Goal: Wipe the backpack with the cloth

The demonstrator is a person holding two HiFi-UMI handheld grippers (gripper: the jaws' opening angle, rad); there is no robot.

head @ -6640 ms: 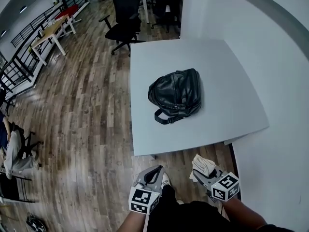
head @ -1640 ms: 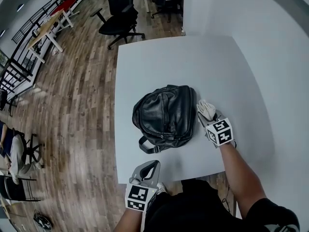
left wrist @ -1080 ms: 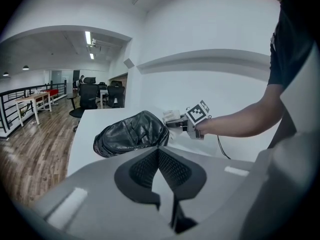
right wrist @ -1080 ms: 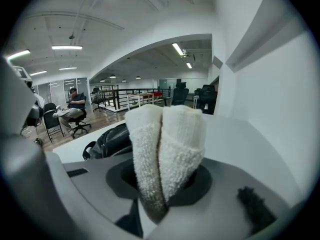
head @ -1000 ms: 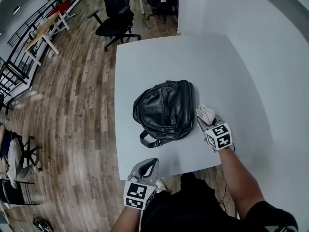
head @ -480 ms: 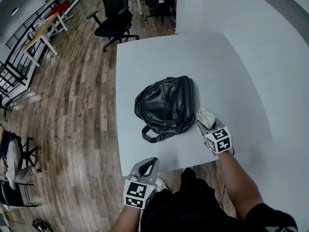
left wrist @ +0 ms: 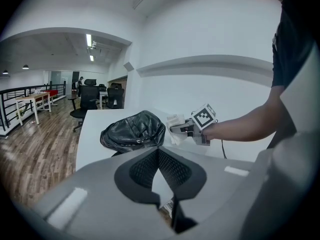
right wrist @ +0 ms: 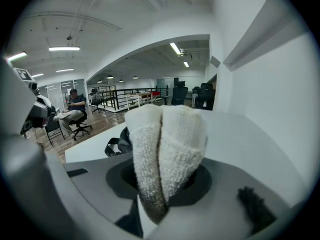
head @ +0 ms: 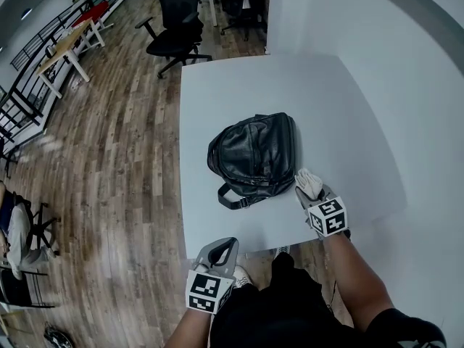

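A white table [head: 290, 100] stands on a wood floor [head: 123, 158], with the backpack [head: 254, 154] lying near its middle. Just beside the pack's near right corner, the right gripper [head: 311, 193] pinches the cloth [head: 308, 180]. The left gripper [head: 223, 251] hangs off the table's near edge, its fingers pressed together on nothing.

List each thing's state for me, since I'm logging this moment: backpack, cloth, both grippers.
backpack: lying on the table, looks closed, strap looped out on the near side.
cloth: folded, clamped, beside the backpack.
right gripper: shut on the cloth.
left gripper: shut, empty, held off the table.
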